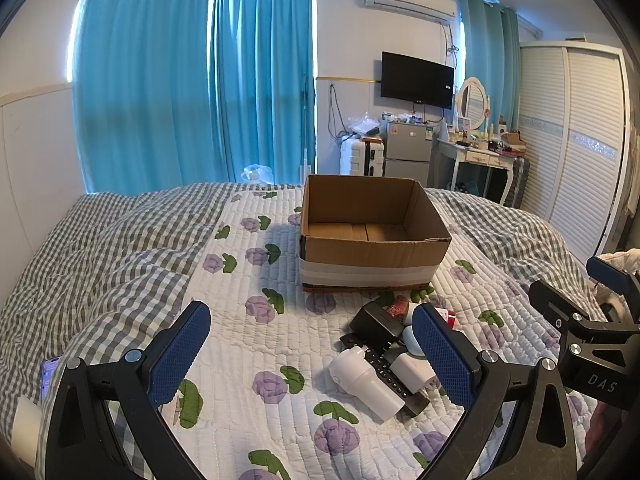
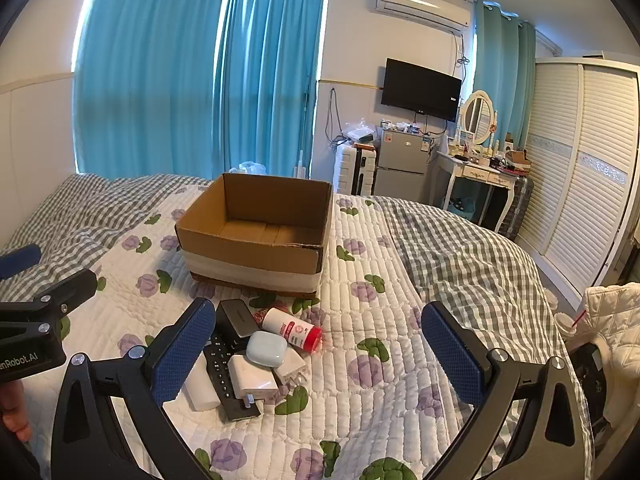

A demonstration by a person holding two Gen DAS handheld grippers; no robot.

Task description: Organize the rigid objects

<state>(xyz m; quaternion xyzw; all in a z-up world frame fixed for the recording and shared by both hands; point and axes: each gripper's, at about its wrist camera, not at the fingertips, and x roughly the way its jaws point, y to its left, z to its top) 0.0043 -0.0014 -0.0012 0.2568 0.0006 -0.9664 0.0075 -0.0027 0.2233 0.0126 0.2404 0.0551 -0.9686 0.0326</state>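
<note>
Nothing is packed yet: the left gripper (image 1: 311, 354) is hovering wide open and holding nothing, the cardboard box (image 1: 370, 236) is sitting empty on the quilt (image 1: 256, 344), and the right gripper (image 2: 318, 354) is likewise gaping and gripping nothing. The whole pile is still waiting just in front of the box, a white bottle (image 1: 366, 380), a black remote (image 2: 224, 376), white chargers (image 2: 252, 378), a pale case (image 2: 267, 348) and a red-capped bottle (image 2: 292, 328) all touching or overlapping. The flowered quilt is lying over a checked bed cover (image 2: 460, 256), with blue curtains (image 1: 192, 80) hanging at the left, a television (image 1: 417, 79) at centre and a wardrobe (image 2: 580, 168) standing at the right.
</note>
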